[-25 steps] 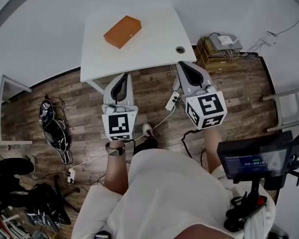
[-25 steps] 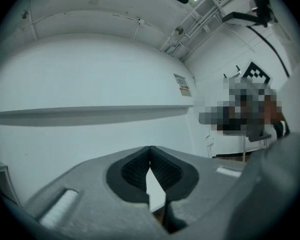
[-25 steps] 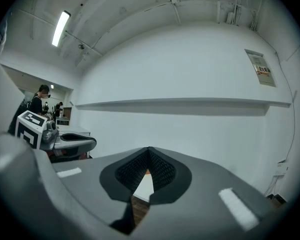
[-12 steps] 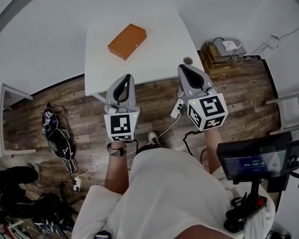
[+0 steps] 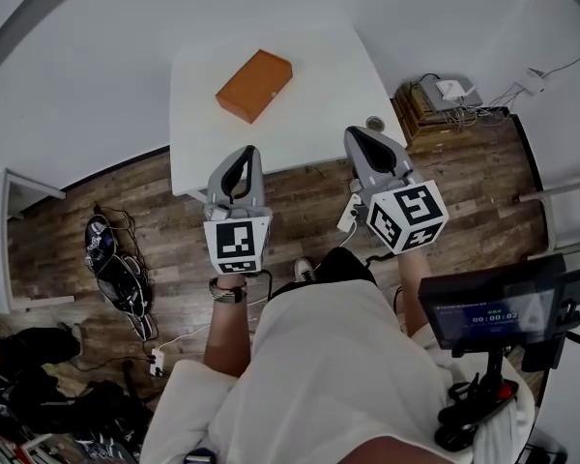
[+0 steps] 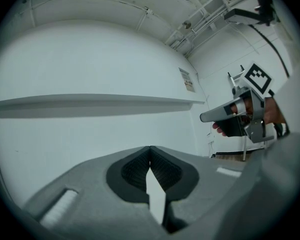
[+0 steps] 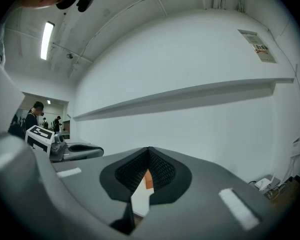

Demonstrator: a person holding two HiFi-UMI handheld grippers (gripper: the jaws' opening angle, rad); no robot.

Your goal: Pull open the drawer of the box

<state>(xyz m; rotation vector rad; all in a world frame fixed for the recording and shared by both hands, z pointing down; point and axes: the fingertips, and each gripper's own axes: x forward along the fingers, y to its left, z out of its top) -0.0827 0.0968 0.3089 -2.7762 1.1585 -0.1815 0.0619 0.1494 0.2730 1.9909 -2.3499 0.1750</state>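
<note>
An orange box [image 5: 255,85] lies flat at the back left of a white table [image 5: 319,114]; no drawer shows as pulled out. My left gripper [image 5: 243,153] is shut and empty, its tip over the table's front edge, well short of the box. At the table's front right corner my right gripper [image 5: 359,134] is also shut with nothing held. In the left gripper view the jaws [image 6: 150,149] meet at their tip, with only the wall and table edge beyond. In the right gripper view a sliver of the box [image 7: 148,180] shows through the gap behind the closed tips [image 7: 149,150].
A round cable hole [image 5: 374,122] sits at the table's front right corner. Cables, a power strip and dark bags [image 5: 116,269] lie on the wooden floor at left. A stack with devices [image 5: 440,100] stands right of the table. A screen on a stand [image 5: 493,307] is close at my right.
The person has stepped towards the table; table and box have shifted right and nearer in the head view. Both gripper tips now reach over the table's front edge. Both stay shut.
</note>
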